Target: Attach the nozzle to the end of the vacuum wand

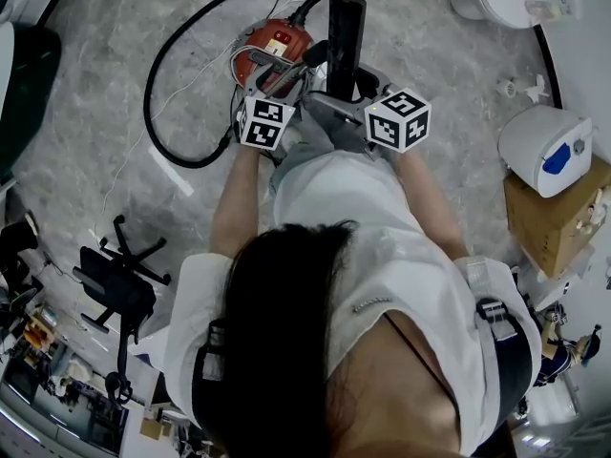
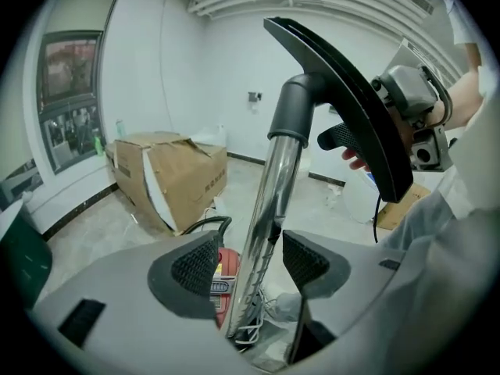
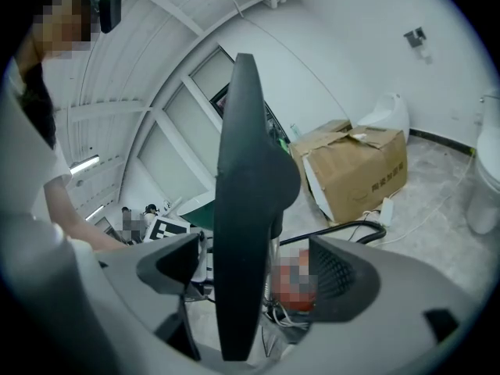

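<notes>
Both tongs spread. Left gripper: chrome wand stands between pads, gap visible on one side, no pinch. Right gripper: black nozzle stands between pads, not clamped. Nozzle sits atop wand, grey collar sleeved over tube end, above red vacuum body. Judgement: attachment at or near completion, release stage. Next: verify collar fully seated, then draw both grippers clear without knocking wand.

One nozzle, one metal wand, one red vacuum cleaner and one black hose.
</notes>
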`<act>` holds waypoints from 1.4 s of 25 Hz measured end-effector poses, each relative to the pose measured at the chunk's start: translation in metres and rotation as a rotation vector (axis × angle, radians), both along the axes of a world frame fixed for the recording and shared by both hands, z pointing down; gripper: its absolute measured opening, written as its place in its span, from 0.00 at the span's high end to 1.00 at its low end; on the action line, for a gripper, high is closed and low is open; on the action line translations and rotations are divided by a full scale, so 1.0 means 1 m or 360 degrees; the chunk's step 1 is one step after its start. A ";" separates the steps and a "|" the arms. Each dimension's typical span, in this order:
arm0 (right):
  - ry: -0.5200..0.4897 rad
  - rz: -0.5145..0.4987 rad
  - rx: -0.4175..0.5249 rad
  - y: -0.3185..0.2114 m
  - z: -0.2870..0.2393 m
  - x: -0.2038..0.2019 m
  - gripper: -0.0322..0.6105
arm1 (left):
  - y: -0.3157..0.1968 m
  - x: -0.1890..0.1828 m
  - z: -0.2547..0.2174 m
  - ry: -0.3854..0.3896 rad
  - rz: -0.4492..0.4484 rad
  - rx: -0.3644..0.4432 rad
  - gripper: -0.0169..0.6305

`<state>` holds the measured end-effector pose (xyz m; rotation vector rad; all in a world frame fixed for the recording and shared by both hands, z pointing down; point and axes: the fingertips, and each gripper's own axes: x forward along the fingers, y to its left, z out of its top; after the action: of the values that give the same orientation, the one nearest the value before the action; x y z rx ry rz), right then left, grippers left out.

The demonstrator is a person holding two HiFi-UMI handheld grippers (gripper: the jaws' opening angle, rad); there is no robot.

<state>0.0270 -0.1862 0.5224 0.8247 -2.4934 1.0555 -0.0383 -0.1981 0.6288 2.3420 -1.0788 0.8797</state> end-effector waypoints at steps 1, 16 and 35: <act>0.0000 0.0011 0.0012 -0.001 -0.002 0.001 0.30 | 0.002 -0.003 -0.002 0.0004 -0.0019 0.0004 0.59; 0.0069 0.0188 0.0198 0.003 -0.024 0.026 0.28 | 0.018 -0.016 -0.052 0.0128 -0.0235 0.0086 0.56; 0.0186 0.0324 0.0390 0.021 -0.060 0.037 0.29 | 0.031 -0.023 -0.152 0.0337 -0.0487 0.0291 0.57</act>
<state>0.0640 -0.1648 0.4627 1.1969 -2.5105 0.7428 -0.0616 -0.1667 0.4766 2.2630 -1.4248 0.4275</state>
